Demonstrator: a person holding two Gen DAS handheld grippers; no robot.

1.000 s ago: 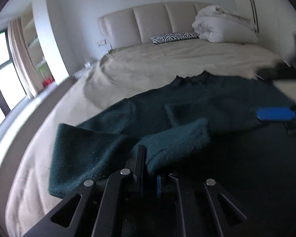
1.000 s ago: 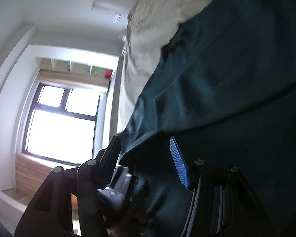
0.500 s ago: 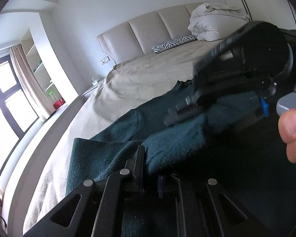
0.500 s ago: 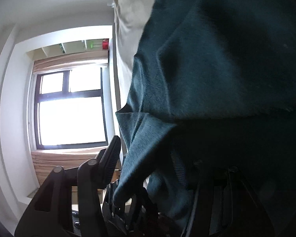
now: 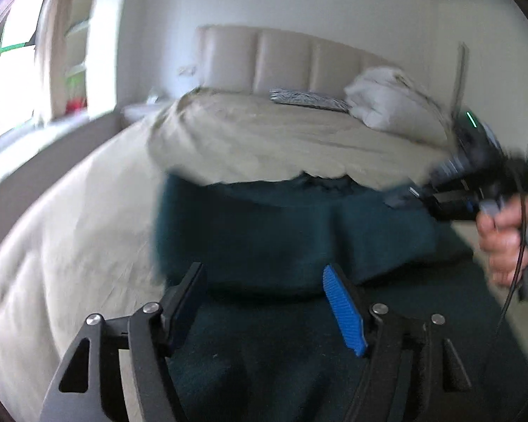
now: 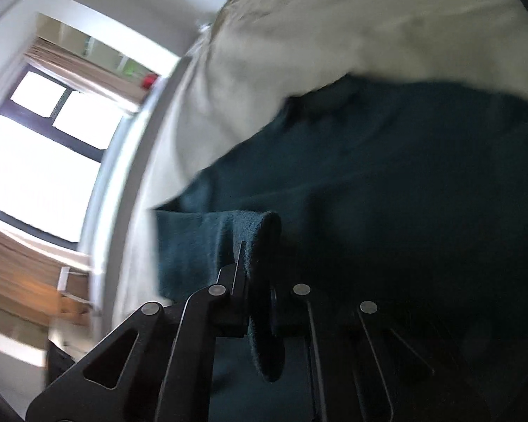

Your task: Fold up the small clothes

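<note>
A dark green sweater (image 5: 292, 232) lies on the beige bed, its left side folded in over the body. My left gripper (image 5: 264, 302) is open and empty just above the sweater's near part, jaws spread wide. My right gripper (image 6: 260, 281) is shut on a thick fold of the sweater (image 6: 257, 232). In the left wrist view the right gripper (image 5: 475, 183) shows at the far right by the sweater's right shoulder, held by a hand (image 5: 507, 242).
The beige bedspread (image 5: 264, 133) stretches to a padded headboard (image 5: 281, 66). A zebra-print pillow (image 5: 306, 98) and a white folded duvet (image 5: 394, 109) lie at the bed's head. A window (image 6: 35, 161) and shelves stand to the left.
My left gripper has let go of the sleeve and opened; the sleeve now lies folded over the body. My right gripper has closed on a fold of the sweater and moved right.
</note>
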